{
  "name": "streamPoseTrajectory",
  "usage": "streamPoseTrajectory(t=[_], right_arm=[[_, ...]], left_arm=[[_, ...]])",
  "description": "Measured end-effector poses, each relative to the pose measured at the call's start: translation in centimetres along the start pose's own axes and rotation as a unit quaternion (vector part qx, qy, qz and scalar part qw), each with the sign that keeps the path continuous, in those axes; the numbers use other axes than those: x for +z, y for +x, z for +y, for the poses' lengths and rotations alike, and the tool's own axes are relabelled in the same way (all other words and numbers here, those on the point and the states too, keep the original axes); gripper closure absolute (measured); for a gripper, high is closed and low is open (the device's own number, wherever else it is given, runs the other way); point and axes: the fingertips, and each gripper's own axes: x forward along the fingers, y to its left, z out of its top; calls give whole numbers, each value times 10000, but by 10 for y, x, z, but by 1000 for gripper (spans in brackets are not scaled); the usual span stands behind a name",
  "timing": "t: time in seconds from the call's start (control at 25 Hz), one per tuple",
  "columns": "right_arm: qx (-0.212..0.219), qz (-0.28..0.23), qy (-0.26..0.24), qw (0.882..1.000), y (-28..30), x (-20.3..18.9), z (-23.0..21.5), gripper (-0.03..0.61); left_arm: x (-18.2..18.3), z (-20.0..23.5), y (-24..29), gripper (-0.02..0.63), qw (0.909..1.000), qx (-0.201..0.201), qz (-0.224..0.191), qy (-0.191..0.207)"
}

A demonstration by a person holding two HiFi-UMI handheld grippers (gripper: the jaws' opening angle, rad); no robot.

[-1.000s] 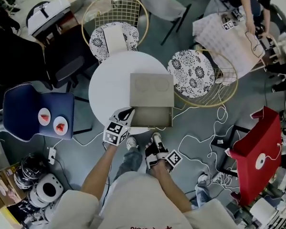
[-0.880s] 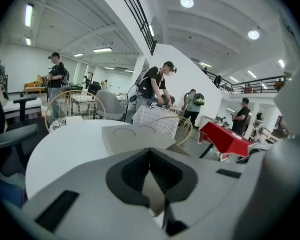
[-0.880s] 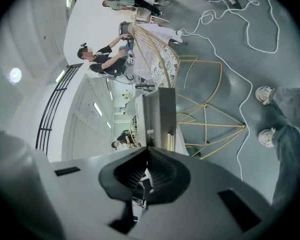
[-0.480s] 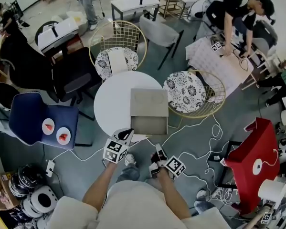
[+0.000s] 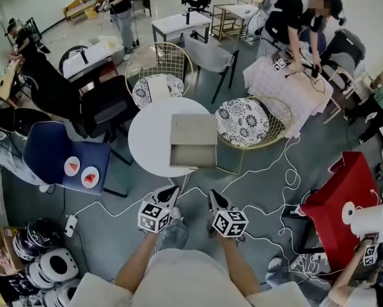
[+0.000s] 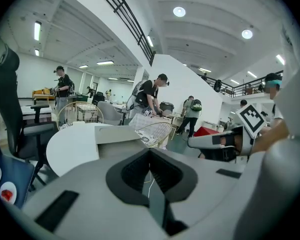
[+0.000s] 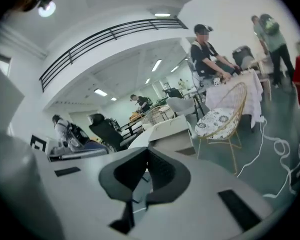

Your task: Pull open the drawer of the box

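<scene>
A flat grey box (image 5: 194, 130) lies on the round white table (image 5: 149, 139), and its drawer (image 5: 192, 156) stands pulled out over the table's near edge. Both grippers hang in the air in front of the person, well short of the table. My left gripper (image 5: 173, 190) is shut and empty, and my right gripper (image 5: 212, 195) is shut and empty beside it. In the left gripper view the closed left gripper (image 6: 150, 153) points at the box (image 6: 117, 134). The right gripper view shows the right gripper (image 7: 145, 155) shut, with the box (image 7: 171, 127) ahead.
Two gold wire chairs with patterned cushions (image 5: 247, 121) (image 5: 154, 87) stand round the table. A blue chair (image 5: 63, 158) with two plates is at the left. White cables (image 5: 268, 194) trail over the floor, a red stand (image 5: 344, 200) is at the right, helmets (image 5: 47, 264) at lower left. People work at tables behind.
Both grippers have drawn back from the table's edge toward the person and risen. The right gripper has rolled over. The head view now takes in more of the room. The drawer stays open.
</scene>
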Motion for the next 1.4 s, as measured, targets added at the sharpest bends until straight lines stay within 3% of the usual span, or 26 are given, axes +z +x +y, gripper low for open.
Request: streamPoseTrajectory(t=[0.16, 0.36, 0.56, 0.8, 1.4], right_arm=[[-11, 14, -1128, 9936, -49, -17, 21, 561], [-16, -90, -1626, 9867, -104, -34, 42, 563], [-49, -233, -1690, 9853, -159, -40, 55, 562], [-27, -387, -1736, 9841, -191, -41, 80, 563], [98, -442, -1959, 9796, -190, -34, 116, 563]], left_arm=[[-22, -46, -35, 602, 9999, 47, -128, -43], [-46, -94, -73, 602, 9999, 40, -120, 20], [-54, -144, -103, 601, 9999, 12, -128, 71], [-49, -172, -129, 603, 9997, -67, -147, 200], [-26, -150, -154, 603, 9986, 43, -451, 260]])
